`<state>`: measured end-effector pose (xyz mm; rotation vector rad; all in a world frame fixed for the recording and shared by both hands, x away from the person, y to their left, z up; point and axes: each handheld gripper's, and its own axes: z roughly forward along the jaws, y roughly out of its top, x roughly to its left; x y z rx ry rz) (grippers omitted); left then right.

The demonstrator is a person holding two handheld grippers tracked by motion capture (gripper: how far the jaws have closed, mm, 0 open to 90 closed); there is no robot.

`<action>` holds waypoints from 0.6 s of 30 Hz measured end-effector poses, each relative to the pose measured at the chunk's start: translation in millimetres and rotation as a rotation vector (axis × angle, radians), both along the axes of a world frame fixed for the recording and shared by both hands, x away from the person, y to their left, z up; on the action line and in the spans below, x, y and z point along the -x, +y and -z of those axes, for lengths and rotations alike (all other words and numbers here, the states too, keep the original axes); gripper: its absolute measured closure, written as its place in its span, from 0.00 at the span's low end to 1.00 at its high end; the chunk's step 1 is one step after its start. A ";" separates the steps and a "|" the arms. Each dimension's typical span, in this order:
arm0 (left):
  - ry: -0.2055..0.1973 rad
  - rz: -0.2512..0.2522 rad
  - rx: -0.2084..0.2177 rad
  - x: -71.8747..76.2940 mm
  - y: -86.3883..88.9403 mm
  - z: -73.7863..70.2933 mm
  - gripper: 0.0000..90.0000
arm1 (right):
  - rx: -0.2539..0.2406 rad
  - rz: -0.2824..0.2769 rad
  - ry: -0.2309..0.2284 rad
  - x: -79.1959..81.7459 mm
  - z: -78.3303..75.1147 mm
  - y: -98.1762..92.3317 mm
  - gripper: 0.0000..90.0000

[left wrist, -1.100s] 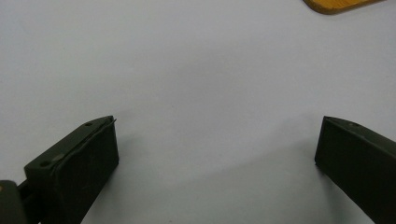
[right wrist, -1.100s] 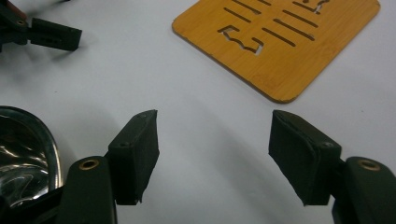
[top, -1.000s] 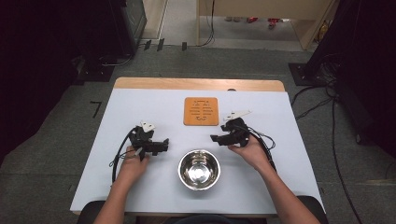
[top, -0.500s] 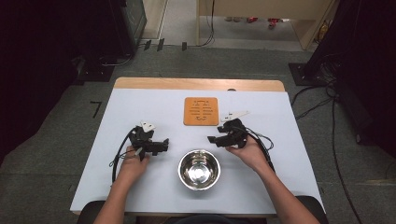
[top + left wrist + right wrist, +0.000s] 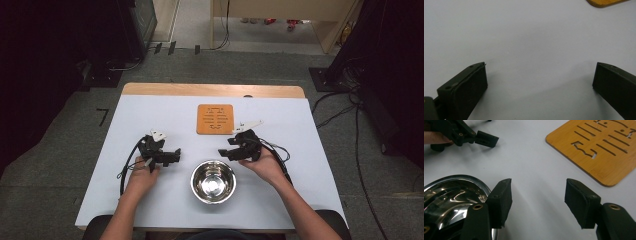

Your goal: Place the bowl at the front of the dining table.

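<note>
The steel bowl [image 5: 212, 181] sits on the counter [image 5: 310, 150] near the front edge, between the left gripper [image 5: 172, 156] (jaws wide, empty) and the right gripper [image 5: 223, 152]. The right's jaws, half-spread and just narrowing on nothing, probably should straddle the near rim squarely before pinching.

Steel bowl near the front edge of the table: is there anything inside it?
In the high view the steel bowl looks empty, showing just its shiny, reflective inner surface. In the right gripper view, the right tongs cover part of its rim, so that stretch can't be checked there.
</note>
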<state>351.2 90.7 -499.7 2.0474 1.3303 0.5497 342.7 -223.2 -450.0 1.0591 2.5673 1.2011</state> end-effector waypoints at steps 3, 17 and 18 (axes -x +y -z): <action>0.000 0.000 0.000 0.0 0.0 0.0 0.00 | -0.002 -0.026 0.000 2.0 -0.5 3.5 0.44; 0.000 0.001 -0.001 0.0 0.1 0.0 0.00 | -0.019 -0.102 -0.010 8.2 -1.0 12.8 0.47; 0.000 0.000 0.000 0.0 0.0 0.0 0.00 | -0.020 -0.105 -0.011 8.5 -0.7 13.5 0.47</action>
